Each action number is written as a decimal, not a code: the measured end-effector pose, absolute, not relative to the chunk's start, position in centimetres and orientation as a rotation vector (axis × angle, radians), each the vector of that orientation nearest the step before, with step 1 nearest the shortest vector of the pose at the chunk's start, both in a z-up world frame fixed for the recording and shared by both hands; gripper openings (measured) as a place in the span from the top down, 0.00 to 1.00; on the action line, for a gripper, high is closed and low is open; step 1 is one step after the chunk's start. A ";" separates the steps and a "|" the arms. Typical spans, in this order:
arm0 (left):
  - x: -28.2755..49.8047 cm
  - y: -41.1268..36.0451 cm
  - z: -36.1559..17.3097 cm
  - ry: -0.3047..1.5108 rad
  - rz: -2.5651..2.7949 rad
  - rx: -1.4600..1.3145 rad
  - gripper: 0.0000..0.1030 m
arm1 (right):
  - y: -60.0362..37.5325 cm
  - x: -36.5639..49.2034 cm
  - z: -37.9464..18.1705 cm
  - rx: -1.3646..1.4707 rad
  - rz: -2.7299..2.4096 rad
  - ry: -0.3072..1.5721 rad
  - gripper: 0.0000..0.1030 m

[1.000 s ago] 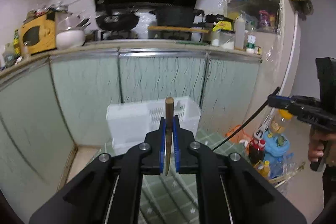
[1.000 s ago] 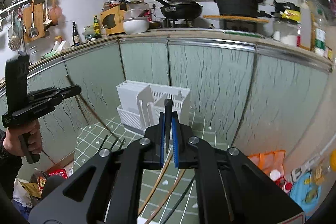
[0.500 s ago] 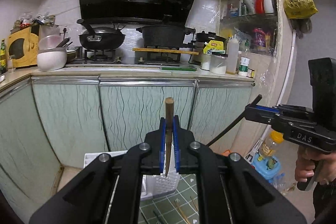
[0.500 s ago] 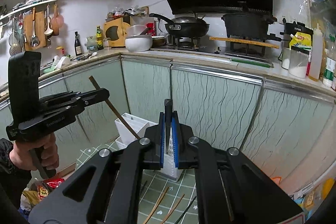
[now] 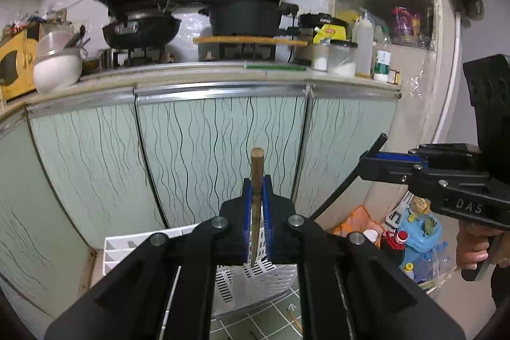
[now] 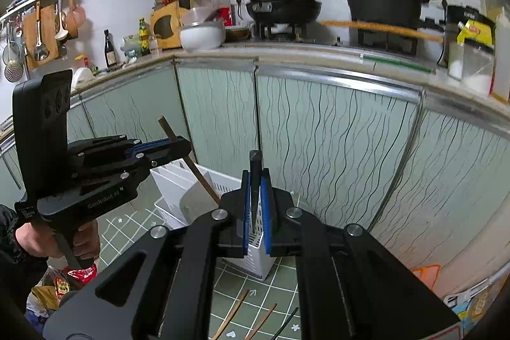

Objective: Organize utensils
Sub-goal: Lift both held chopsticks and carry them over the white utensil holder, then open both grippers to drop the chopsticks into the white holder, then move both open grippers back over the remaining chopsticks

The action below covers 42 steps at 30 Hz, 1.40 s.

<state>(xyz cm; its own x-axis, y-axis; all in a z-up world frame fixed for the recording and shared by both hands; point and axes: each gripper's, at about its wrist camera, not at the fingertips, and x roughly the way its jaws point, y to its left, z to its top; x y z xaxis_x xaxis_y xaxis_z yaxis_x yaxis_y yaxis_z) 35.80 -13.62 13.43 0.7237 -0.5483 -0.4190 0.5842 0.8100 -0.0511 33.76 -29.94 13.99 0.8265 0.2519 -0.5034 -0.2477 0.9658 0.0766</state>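
While both hands tilt slightly downward above the white basket (image 6: 204, 190), the left gripper (image 5: 257, 180) clamps a wooden chopstick (image 5: 257, 168) — the right gripper (image 6: 255, 180) clamps a black chopstick (image 6: 255, 168).

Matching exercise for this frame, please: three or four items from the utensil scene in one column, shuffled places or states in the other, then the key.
Items
1. brown chopstick
2. black chopstick
3. white utensil rack
4. loose chopsticks

Places
A. lying on the green tablecloth
B. clamped in the left gripper
C. standing on the cloth in front of the cabinet doors
D. clamped in the right gripper

Pairs: 1-B, 2-D, 3-C, 4-A
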 end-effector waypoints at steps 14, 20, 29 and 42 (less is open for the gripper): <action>32.4 -12.4 10.9 0.374 -0.549 0.184 0.04 | -30.3 31.2 10.2 -0.009 0.174 0.547 0.18; 28.7 -10.4 9.9 0.380 -0.507 0.175 0.04 | -30.1 27.5 8.8 -0.041 0.126 0.531 0.08; 25.3 -8.3 8.0 0.412 -0.474 0.148 0.04 | -30.3 24.6 6.6 -0.011 0.097 0.569 0.08; 24.4 -6.9 10.7 0.378 -0.473 0.090 0.04 | -29.2 24.6 10.0 -0.051 0.086 0.550 0.08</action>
<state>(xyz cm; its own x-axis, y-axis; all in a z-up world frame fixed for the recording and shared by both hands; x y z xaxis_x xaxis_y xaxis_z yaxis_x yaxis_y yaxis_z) 24.45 -6.86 10.69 0.8223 -0.4278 -0.3752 0.4608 0.8875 -0.0020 24.57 -29.23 10.02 0.8489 0.0678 -0.5242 -0.0952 0.9951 -0.0254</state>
